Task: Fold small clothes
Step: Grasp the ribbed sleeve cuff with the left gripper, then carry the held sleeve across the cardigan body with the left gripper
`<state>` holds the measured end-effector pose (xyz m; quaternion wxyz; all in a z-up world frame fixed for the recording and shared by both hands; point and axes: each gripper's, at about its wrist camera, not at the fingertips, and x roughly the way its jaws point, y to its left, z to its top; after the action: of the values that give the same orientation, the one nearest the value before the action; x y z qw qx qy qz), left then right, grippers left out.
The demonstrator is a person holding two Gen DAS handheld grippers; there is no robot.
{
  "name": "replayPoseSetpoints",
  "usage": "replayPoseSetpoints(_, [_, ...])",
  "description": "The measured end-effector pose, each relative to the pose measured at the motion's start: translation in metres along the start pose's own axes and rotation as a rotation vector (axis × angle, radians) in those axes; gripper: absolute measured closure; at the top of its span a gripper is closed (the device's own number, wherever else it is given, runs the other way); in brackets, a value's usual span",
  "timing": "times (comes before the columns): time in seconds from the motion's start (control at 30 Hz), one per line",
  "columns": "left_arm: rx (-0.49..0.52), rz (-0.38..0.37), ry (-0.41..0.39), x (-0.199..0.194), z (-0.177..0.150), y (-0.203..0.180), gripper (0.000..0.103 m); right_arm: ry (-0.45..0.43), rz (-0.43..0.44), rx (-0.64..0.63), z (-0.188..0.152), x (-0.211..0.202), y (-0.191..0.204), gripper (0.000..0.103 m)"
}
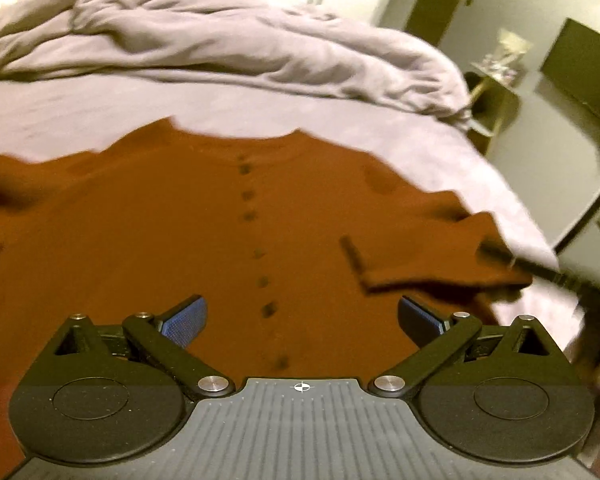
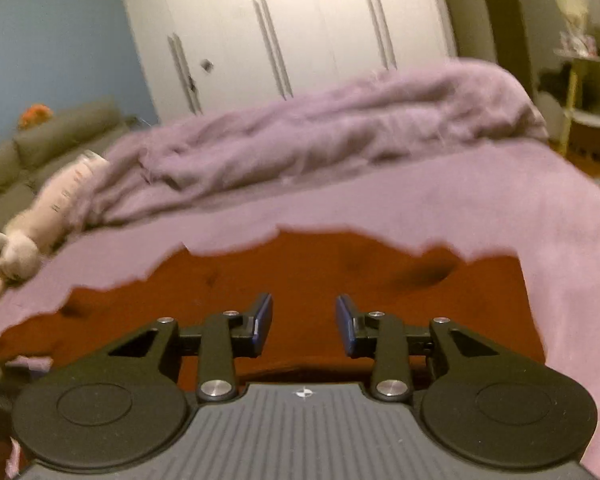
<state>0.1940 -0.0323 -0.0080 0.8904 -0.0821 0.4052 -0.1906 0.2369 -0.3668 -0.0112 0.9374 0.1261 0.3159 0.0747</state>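
Observation:
A small rust-brown buttoned top (image 1: 148,240) lies spread flat on the lilac bed sheet (image 1: 80,104), with a row of dark buttons (image 1: 256,252) down its middle. Its right sleeve (image 1: 440,268) is folded inward over the body. My left gripper (image 1: 302,314) hovers over the lower front of the top, open wide with nothing between its blue pads (image 1: 186,316). In the right wrist view the top (image 2: 308,276) fills the foreground. My right gripper (image 2: 305,320) is above it, open by a narrow gap, with nothing held. A blurred dark shape (image 1: 540,270) sits by the folded sleeve.
A crumpled lilac duvet (image 1: 220,48) is heaped along the far side of the bed (image 2: 320,132). A plush toy (image 2: 16,252) lies at the left edge. Beyond are a grey sofa (image 2: 40,140), white wardrobe doors (image 2: 280,32) and a yellow side table (image 2: 592,100). The bed's edge drops off at the right.

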Motion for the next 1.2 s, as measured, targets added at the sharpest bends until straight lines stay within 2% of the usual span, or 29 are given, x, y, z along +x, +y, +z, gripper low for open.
replayPoseSetpoints(0.07, [-0.005,-0.046,0.007,0.020,0.009,-0.010,0.000,0.034,-0.053,0.055,-0.014,0.005,-0.011,0.070])
replayPoseSetpoints(0.2, [-0.109,-0.133,0.075,0.071,0.020,-0.015,0.007,0.072,-0.133,0.078,-0.047,0.001,-0.016,0.070])
replayPoseSetpoints(0.23, [-0.142,-0.147,0.100,0.085,0.022,-0.016,0.010,0.071,-0.145,0.065,-0.064,-0.008,-0.015,0.070])
replayPoseSetpoints(0.3, [-0.202,-0.176,0.142,0.106,0.021,-0.014,0.019,0.071,-0.164,0.053,-0.075,-0.015,-0.016,0.070])
replayPoseSetpoints(0.33, [-0.242,-0.187,0.167,0.118,0.021,-0.012,0.024,0.072,-0.175,0.049,-0.078,-0.017,-0.018,0.070])
replayPoseSetpoints(0.37, [-0.265,-0.188,0.176,0.125,0.019,-0.010,0.024,0.072,-0.187,0.042,-0.080,-0.019,-0.019,0.070])
replayPoseSetpoints(0.4, [-0.280,-0.189,0.167,0.130,0.019,-0.010,0.024,0.068,-0.199,0.030,-0.082,-0.021,-0.021,0.070])
replayPoseSetpoints(0.47, [-0.301,-0.187,0.157,0.134,0.023,-0.011,0.031,0.062,-0.214,0.016,-0.086,-0.023,-0.025,0.070])
replayPoseSetpoints(0.53, [-0.309,-0.184,0.153,0.136,0.027,-0.014,0.054,0.062,-0.219,0.025,-0.082,-0.025,-0.026,0.070])
replayPoseSetpoints(0.6, [-0.297,-0.178,0.159,0.136,0.027,-0.018,0.061,0.063,-0.226,0.028,-0.081,-0.025,-0.027,0.069])
replayPoseSetpoints(0.67, [-0.248,-0.142,0.161,0.138,0.027,-0.025,0.071,0.054,-0.237,0.013,-0.080,-0.025,-0.026,0.069])
replayPoseSetpoints(0.73, [-0.188,-0.103,0.155,0.136,0.026,-0.030,0.087,0.035,-0.265,-0.014,-0.077,-0.025,-0.025,0.068])
replayPoseSetpoints(0.8, [-0.161,-0.098,0.148,0.136,0.025,-0.031,0.092,0.018,-0.315,-0.056,-0.075,-0.025,-0.024,0.066])
replayPoseSetpoints(0.93, [-0.177,-0.108,0.128,0.133,0.025,-0.027,0.096,0.009,-0.433,-0.138,-0.071,-0.018,-0.026,0.066])
replayPoseSetpoints(1.2, [-0.197,-0.144,0.088,0.118,0.035,-0.024,0.098,0.015,-0.483,-0.182,-0.065,-0.006,-0.035,0.066])
